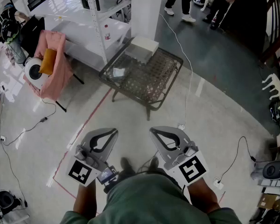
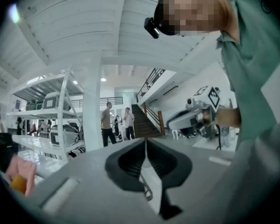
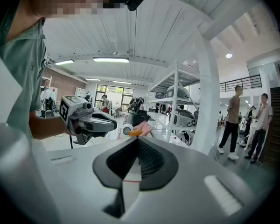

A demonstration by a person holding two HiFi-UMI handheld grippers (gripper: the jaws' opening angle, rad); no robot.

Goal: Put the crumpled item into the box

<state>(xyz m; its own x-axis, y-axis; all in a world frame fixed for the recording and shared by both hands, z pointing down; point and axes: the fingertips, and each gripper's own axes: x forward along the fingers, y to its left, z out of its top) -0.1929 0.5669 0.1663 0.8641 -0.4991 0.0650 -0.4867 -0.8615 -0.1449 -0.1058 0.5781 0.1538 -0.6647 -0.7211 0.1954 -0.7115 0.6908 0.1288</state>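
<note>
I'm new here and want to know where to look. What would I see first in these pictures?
First you'd spot the two grey tools low in the head view, the left gripper and the right gripper, both with fingers shut on nothing. Ahead stands a woven table holding a white box at its far corner and a small crumpled item near its left edge. A pink cloth hangs at the far left.
</note>
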